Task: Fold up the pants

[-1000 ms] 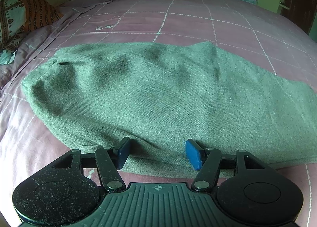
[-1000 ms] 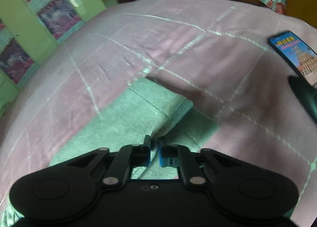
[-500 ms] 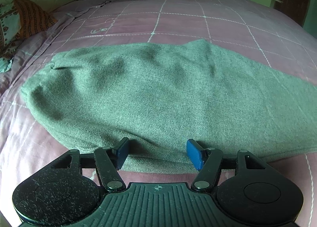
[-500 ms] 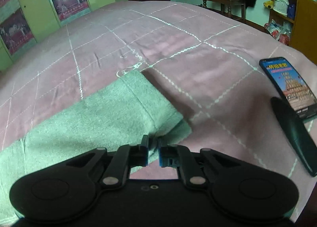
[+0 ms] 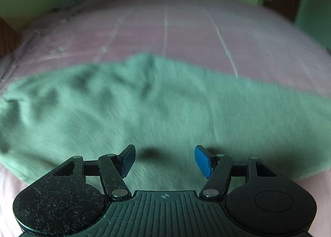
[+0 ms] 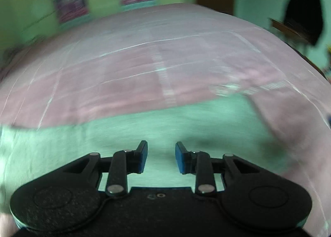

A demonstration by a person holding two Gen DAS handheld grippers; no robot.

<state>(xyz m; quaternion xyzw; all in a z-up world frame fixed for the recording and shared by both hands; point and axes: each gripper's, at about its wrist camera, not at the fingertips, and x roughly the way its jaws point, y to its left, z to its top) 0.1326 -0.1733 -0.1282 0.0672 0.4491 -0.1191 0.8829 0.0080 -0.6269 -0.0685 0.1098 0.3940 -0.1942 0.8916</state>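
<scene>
The left gripper (image 5: 164, 161) and the right gripper (image 6: 161, 158) both hover with jaws spread and holding nothing over the green pants (image 5: 165, 102), which lie flat across the pink bed (image 5: 186, 34).

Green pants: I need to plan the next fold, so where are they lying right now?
The green pants lie spread across the pink bedsheet, filling the lower half of both wrist views, directly under both open claws.
</scene>
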